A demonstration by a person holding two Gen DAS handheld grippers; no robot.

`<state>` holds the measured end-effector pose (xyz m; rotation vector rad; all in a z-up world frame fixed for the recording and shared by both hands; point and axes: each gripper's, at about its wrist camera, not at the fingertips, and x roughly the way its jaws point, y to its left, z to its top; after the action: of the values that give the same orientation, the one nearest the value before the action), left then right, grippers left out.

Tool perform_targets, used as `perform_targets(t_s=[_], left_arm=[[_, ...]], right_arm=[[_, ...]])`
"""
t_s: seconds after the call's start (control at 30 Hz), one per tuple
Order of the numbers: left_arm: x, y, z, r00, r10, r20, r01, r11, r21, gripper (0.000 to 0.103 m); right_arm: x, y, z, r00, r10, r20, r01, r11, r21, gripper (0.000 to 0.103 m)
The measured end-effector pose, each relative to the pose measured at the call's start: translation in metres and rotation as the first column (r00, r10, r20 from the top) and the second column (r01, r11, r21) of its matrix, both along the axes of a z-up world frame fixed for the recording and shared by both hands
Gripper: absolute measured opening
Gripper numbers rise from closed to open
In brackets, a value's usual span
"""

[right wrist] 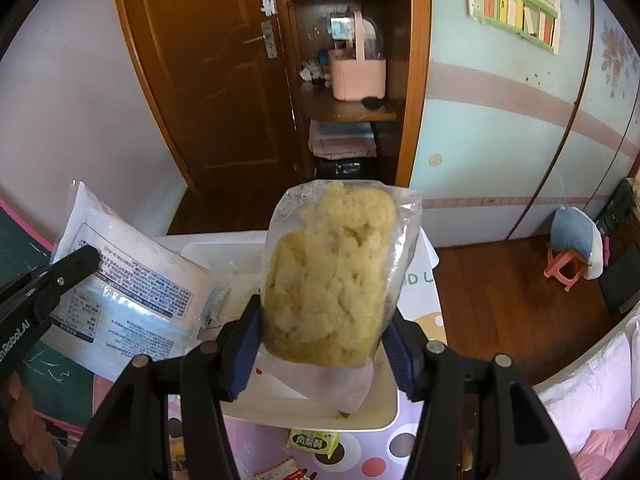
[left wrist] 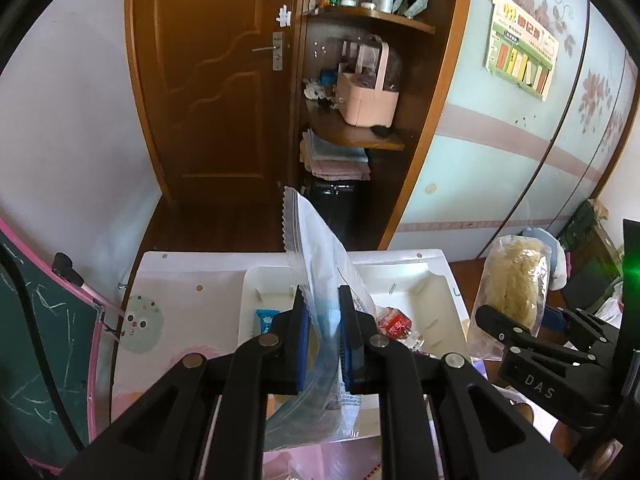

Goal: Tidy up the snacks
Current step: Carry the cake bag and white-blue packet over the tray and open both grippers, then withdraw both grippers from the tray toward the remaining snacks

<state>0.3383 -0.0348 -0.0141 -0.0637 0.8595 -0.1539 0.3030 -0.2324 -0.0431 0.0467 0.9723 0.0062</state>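
— Two packets were up at once, weren't they? What did each gripper have?

— Yes. The left gripper [left wrist: 323, 316] was clenched tight on a flat white snack packet [left wrist: 320, 256], pinched near its lower part so the serrated end stood upright above the jaws. The right gripper [right wrist: 320, 332] was grasping a clear bag of pale yellow puffed snack [right wrist: 332, 276] by its lower half, jaws set wide because the bag was bulky.

— Why held so high?

— Probably to carry them clear over the rim of the white tray [left wrist: 424, 276], which sat on the bench [left wrist: 180, 284] just beyond both grippers.

— Anything in the tray already?

— A small blue packet [left wrist: 266, 319] lay in its left compartment and a red-wrapped one [left wrist: 396, 324] in the middle; a green packet [right wrist: 314, 439] waited on the bench, possibly unsorted, though the view was poor.
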Motion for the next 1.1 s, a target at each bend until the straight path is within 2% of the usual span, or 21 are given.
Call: perform_targets(t_s=[0.2,0.27,0.3,0.37,0.4,0.43,0.47,0.53,0.63,0.7,1.1], left_arm=[[0.015,-0.005,-0.015,0.999,-0.014,-0.032,0.014,1.0,-0.002,0.011],[0.02,-0.008,-0.02,0.999,-0.026,-0.047,0.026,1.0,0.001,0.013],[0.022,-0.009,-0.022,0.998,-0.024,-0.052,0.024,1.0,0.001,0.018],[0.026,-0.01,-0.026,0.998,-0.006,-0.06,0.007,1.0,0.015,0.042],[0.026,-0.009,-0.027,0.998,0.0,-0.063,0.001,1.0,0.016,0.069],[0.026,-0.009,-0.027,0.998,0.008,-0.061,-0.007,1.0,0.019,0.092],[0.024,-0.009,-0.027,0.999,0.023,-0.046,-0.022,0.999,0.027,0.095],[0.02,-0.012,-0.025,1.0,0.018,-0.009,-0.017,0.999,0.051,0.095],[0.017,-0.018,-0.028,1.0,-0.002,-0.007,0.003,0.993,0.115,0.095],[0.016,-0.021,-0.028,1.0,-0.008,-0.011,0.009,0.991,0.132,0.095],[0.002,-0.019,-0.024,1.0,-0.014,-0.018,0.016,0.991,0.132,0.095]], right_arm=[[0.015,0.001,-0.016,0.999,0.008,-0.044,-0.008,1.0,-0.014,0.057],[0.021,0.002,-0.021,0.998,0.016,-0.064,-0.017,1.0,-0.015,0.057],[0.023,0.002,-0.024,0.997,0.018,-0.075,-0.02,1.0,-0.015,0.057],[0.028,0.001,-0.029,0.996,0.018,-0.091,-0.019,1.0,-0.016,0.057],[0.028,0.002,-0.031,0.996,0.017,-0.093,-0.019,1.0,-0.024,0.057],[0.029,0.002,-0.033,0.995,0.017,-0.094,-0.02,0.999,-0.035,0.058],[0.03,0.003,-0.035,0.995,0.017,-0.096,-0.021,0.999,-0.043,0.059],[0.03,0.003,-0.038,0.994,0.025,-0.105,-0.028,0.999,-0.028,0.062],[0.029,0.001,-0.043,0.992,0.026,-0.122,-0.027,1.0,-0.005,0.066],[0.029,0.001,-0.045,0.991,0.022,-0.133,-0.023,1.0,-0.002,0.067],[0.018,-0.002,-0.043,0.99,0.016,-0.139,-0.014,1.0,0.016,0.067]])
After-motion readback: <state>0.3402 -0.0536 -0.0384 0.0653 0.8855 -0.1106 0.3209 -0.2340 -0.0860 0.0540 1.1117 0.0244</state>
